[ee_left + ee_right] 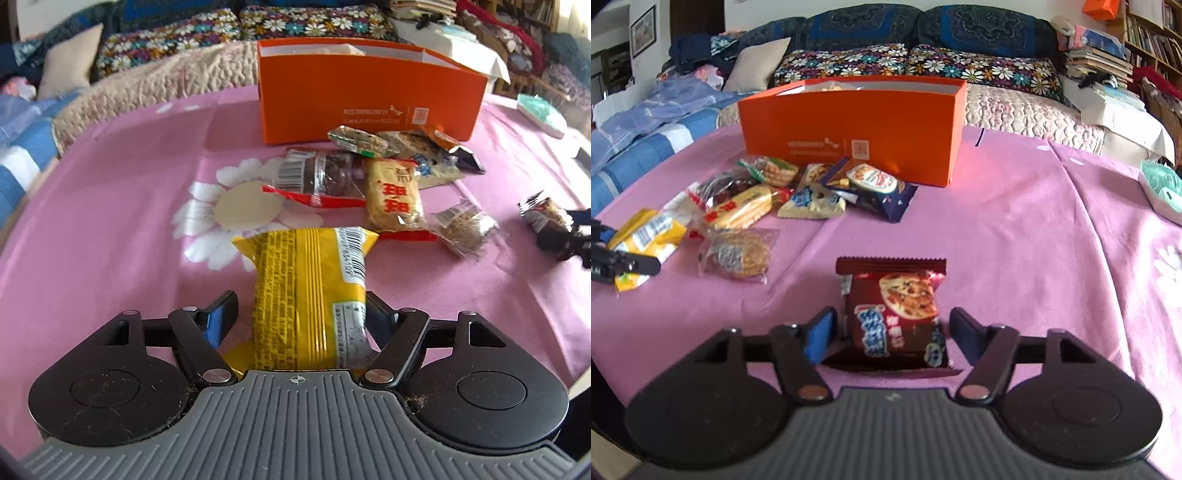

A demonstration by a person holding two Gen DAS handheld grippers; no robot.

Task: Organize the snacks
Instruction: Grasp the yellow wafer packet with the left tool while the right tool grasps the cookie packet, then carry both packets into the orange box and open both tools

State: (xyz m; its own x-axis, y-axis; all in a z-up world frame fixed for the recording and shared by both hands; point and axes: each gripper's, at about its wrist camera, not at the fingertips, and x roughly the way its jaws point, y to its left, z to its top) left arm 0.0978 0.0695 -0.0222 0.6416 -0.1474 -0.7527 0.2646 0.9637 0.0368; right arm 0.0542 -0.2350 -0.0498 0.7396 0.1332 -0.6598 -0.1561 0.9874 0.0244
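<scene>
Now each gripper has a snack between its jaws, ready to go to the box.

Left gripper [299, 314]: its jaws sit on both sides of the yellow pack [310, 295]; the right one seems to touch, the left one has a gap, so it is loose, not squeezed. Right gripper [890, 332]: jaws apart around the red cookie pack [895, 317], small gaps on both sides. Both packs lie flat on the pink cloth [1015, 240], well in front of the orange box [849, 122]. More snacks [812, 192] are piled just in front of the box, likely waiting to go in.
</scene>
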